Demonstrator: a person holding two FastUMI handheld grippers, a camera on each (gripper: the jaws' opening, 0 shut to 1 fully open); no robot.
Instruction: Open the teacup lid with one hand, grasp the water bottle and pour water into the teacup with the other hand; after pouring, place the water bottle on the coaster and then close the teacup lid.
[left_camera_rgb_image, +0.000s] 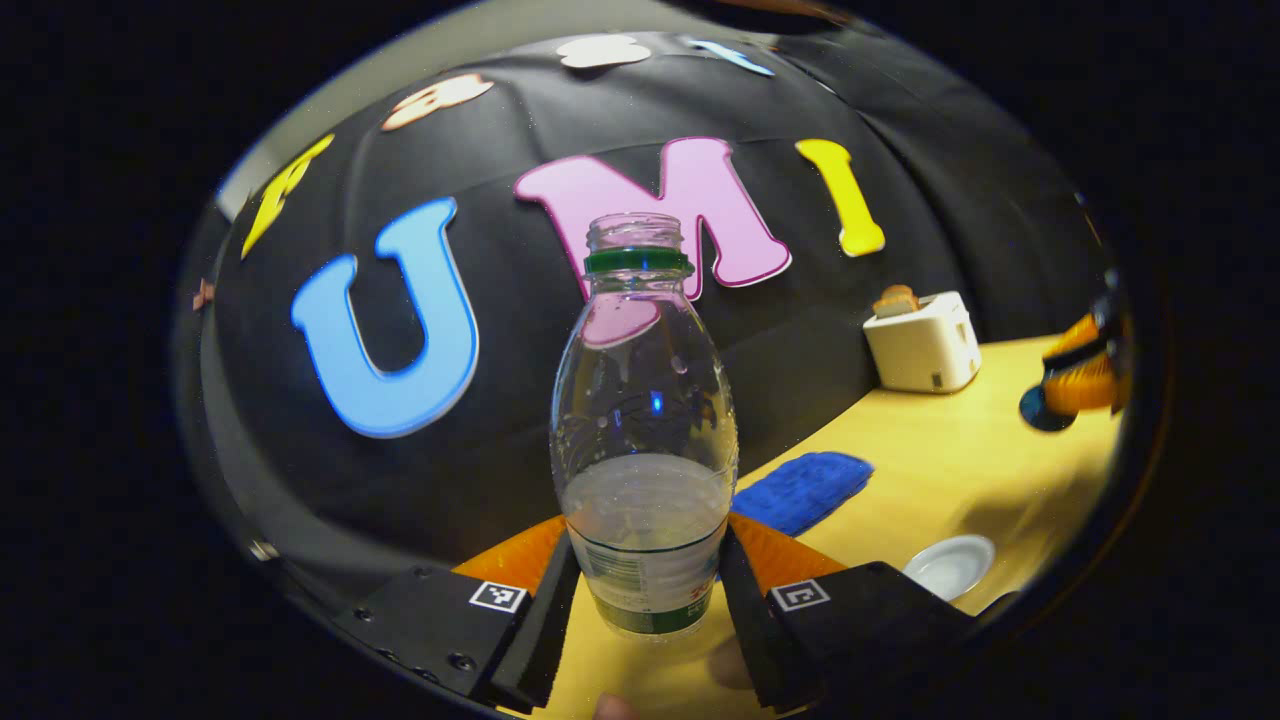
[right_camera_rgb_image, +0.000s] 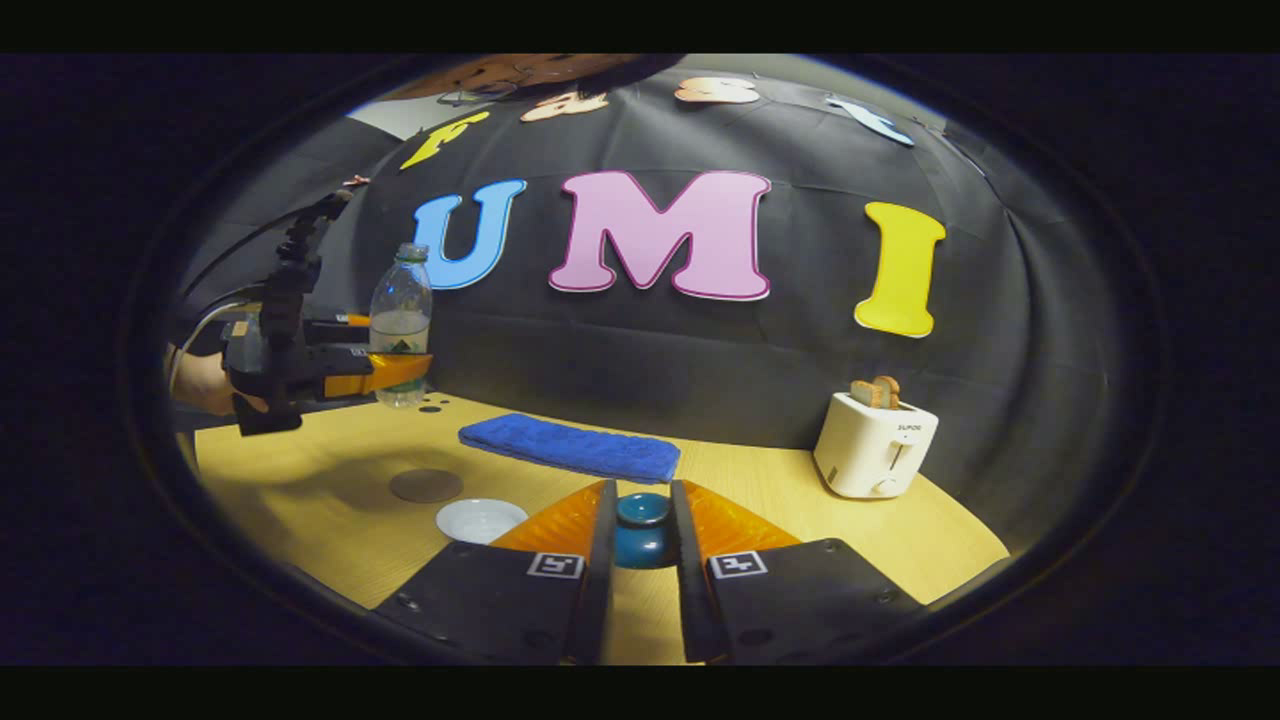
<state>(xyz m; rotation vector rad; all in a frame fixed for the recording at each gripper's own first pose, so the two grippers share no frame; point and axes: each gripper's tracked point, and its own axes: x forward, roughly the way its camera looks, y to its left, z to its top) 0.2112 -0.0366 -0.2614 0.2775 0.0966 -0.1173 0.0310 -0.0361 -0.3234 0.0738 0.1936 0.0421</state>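
Water bottle (left_camera_rgb_image: 645, 440) uncapped, upright, pinched in left claw (left_camera_rgb_image: 645, 590); right claw (right_camera_rgb_image: 642, 545) clamped around teacup lid (right_camera_rgb_image: 642, 510). Next: lift lid, then pour.

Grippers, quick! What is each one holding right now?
Left gripper: shut on the water bottle, lifted off the table.
Right gripper: shut on the teacup lid.
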